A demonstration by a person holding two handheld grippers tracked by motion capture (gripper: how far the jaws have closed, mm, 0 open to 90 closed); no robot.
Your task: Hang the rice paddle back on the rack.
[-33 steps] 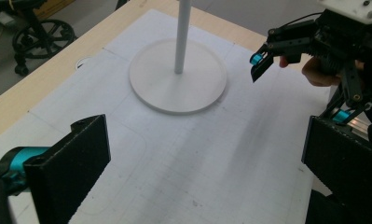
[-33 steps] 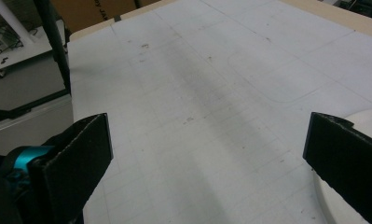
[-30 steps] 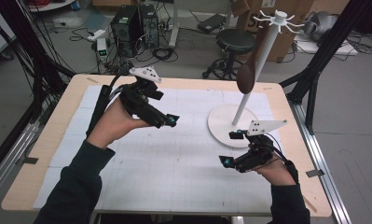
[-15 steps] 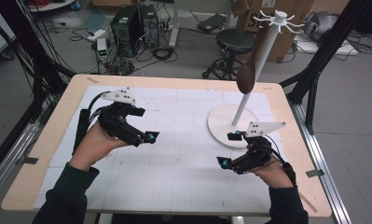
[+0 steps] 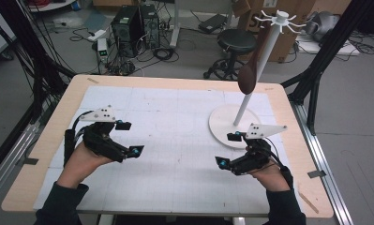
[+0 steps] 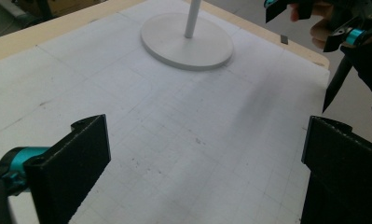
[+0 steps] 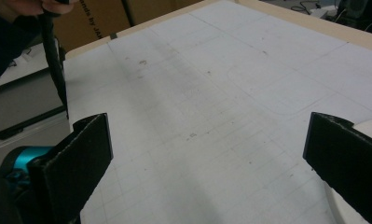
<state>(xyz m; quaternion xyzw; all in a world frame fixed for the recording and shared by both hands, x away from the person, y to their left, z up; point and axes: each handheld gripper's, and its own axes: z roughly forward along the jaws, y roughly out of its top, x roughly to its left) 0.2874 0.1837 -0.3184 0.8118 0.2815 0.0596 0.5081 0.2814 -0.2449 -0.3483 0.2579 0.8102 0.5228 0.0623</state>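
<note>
- Cables, computer towers and a black stool (image 5: 237,41) crowd the floor behind the counter (image 5: 48,126), which is wood-edged and covered by a white gridded mat (image 5: 175,140).
- At the far right of the mat stands a white rack (image 5: 235,125): a round base, a slim pole and short hooks spread at the top.
- A dark wooden spoon (image 5: 248,71) hangs from one of those hooks, bowl down, beside the pole and well above the base. Hung by its handle it dangles free of the mat, which judging by the layout is the point of the rack.
- The left hand-held gripper (image 5: 127,139) hovers low over the left part of the mat, jaws spread wide with nothing between them; in the left gripper view only bare mat lies between the two black jaws, with the rack's base further off.
- The right hand-held gripper (image 5: 228,150) sits just in front of the rack's base, likewise released and empty.
- Both are held apart, clear of the rack and spoon, which reads as a resting pose with neither tool committed to a grasp.
</note>
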